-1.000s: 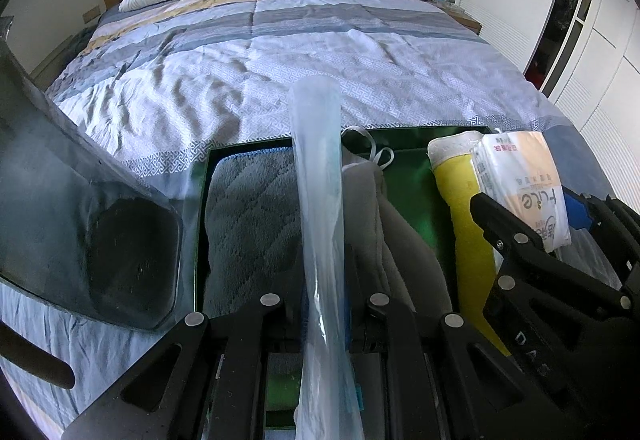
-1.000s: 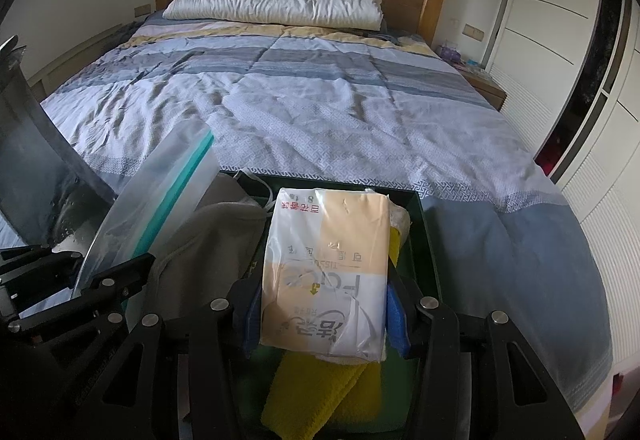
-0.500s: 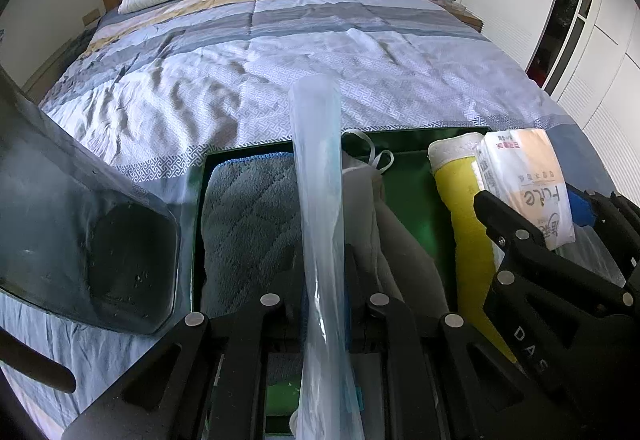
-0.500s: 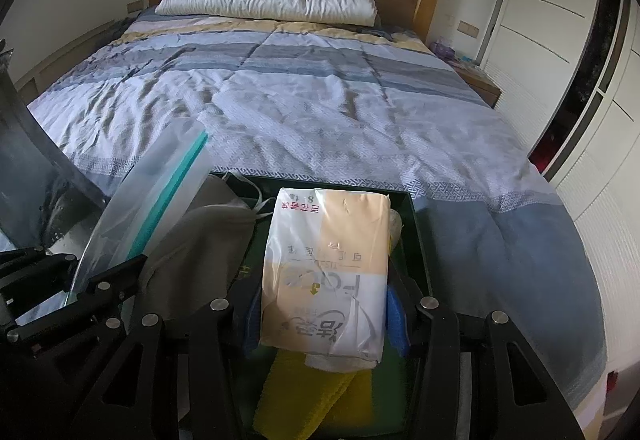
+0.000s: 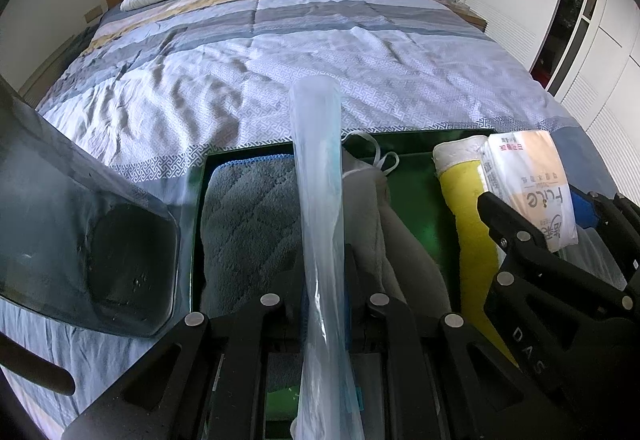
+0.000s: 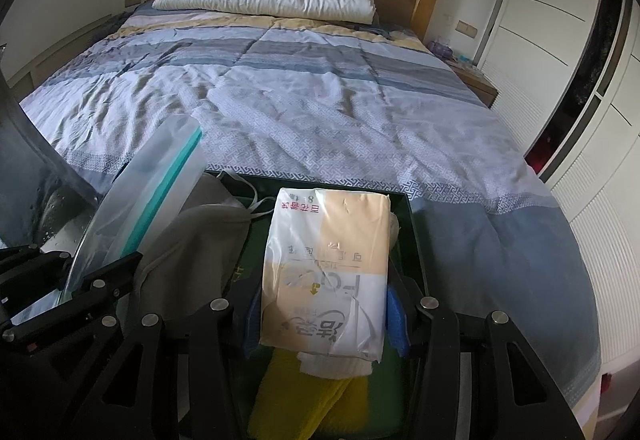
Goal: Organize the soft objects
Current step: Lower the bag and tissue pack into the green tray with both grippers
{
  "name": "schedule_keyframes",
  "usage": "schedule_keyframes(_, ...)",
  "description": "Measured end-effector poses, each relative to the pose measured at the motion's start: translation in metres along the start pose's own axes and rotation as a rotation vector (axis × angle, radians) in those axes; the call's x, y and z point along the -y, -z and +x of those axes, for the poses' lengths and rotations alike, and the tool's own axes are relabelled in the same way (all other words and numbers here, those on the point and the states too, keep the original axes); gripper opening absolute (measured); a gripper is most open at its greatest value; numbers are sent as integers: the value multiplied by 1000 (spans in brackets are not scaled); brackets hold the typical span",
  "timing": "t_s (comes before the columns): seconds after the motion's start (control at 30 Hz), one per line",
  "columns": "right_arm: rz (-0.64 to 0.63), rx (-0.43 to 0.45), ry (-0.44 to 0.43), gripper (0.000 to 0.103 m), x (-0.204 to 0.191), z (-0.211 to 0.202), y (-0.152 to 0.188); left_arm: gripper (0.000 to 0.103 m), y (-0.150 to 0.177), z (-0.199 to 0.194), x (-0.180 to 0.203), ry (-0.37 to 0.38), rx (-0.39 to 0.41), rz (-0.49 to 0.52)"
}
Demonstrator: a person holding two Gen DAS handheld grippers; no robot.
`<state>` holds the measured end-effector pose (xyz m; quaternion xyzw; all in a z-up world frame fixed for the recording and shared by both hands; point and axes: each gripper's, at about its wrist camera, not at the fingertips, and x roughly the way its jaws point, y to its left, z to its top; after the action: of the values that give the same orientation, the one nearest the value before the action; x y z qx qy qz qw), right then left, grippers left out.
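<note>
Two grips are set: our left gripper (image 5: pixel 325 304) pinches the plastic bag (image 5: pixel 318 208), our right gripper (image 6: pixel 325 314) clamps the tissue pack (image 6: pixel 326 272) over the green tray (image 5: pixel 416 148). Next, we must open the bag's mouth for the pack.

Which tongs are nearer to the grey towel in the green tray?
Left. The left tongs, shut on a clear zip bag, hang beside the grey towel; the right tongs hold a tissue pack across the tray.

Clear plastic zip bag with teal seal (image 5: pixel 318 208) held upright; peach-and-white tissue pack (image 6: pixel 328 264) clamped above yellow towel (image 5: pixel 468 224); grey quilted cloth (image 5: pixel 248 224) flat in green tray (image 5: pixel 412 192).
</note>
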<state>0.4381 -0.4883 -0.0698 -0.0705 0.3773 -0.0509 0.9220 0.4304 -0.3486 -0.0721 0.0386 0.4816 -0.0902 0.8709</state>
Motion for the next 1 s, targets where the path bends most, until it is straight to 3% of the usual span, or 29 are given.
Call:
schedule_keyframes(0.77,12,-3,12,51,4,4,-4,11,0,1,1,-3,-5,-5)
schedule_keyframes(1.0,17,-9,8,52,3,6,-6,24,0,2,2,-7,-10,-8)
